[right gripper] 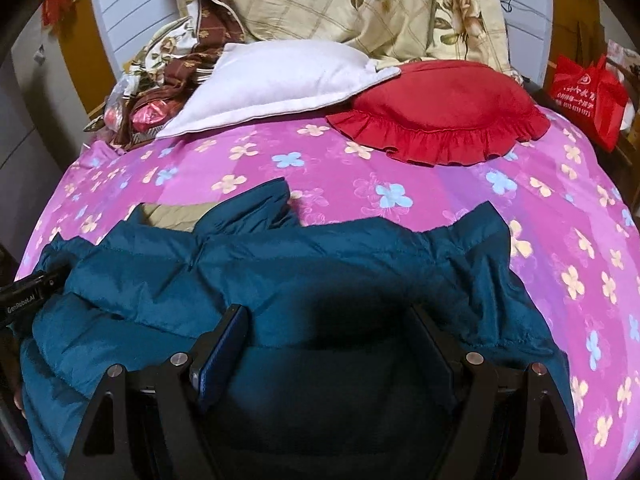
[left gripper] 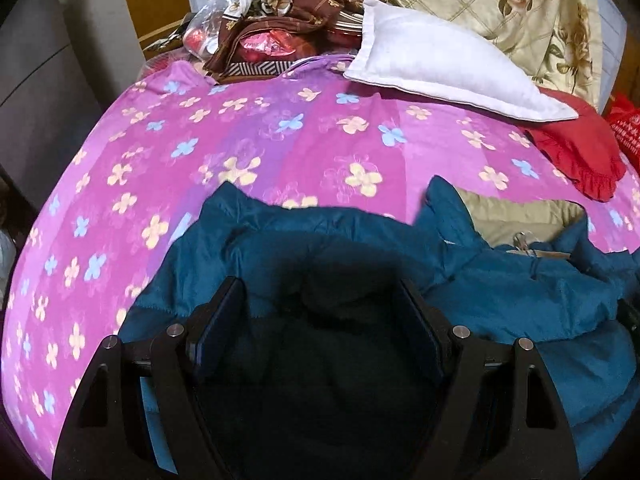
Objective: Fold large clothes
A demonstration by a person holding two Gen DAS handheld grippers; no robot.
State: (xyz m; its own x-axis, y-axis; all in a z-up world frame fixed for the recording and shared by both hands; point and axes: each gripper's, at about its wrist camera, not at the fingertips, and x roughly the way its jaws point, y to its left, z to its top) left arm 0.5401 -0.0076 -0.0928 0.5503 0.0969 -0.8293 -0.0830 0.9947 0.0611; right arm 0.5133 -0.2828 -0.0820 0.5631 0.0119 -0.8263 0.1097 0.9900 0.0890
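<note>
The landmark here is the teal padded jacket (right gripper: 280,280), the task's garment, which lies on the bed (right gripper: 440,196) at its near edge, spread across the pink flowered cover.

Nearest the cameras, both tools hang over the near part of the jacket. The left gripper (left gripper: 320,312) has its fingers (left gripper: 224,320) spread apart with only shadowed teal cloth below them; nothing is pinched. The right gripper (right gripper: 336,340) looks the same: fingers (right gripper: 224,344) standing wide, released, above the jacket's quilted panel and not clamped on it. In the right wrist view the body of the left tool shows at the jacket's left side, just beside the cloth.

As for progress, the jacket appears laid out but not neatly. Its far edge is wavy, with two raised flaps, and toward the left hand's side a fold is turned back to show the beige lining (left gripper: 516,220). I judge that the folding has hardly begun, or at most one rough turn is in place: the sleeves and body still need to be brought in and flattened into a compact shape.

Beyond the jacket, well apart from it, lie a white pillow (right gripper: 280,80) and a red frilled cushion (right gripper: 440,120). Behind those sits a heap of flowered bedding (right gripper: 360,4), and off to the jacket's far right a red bag (right gripper: 588,96).
</note>
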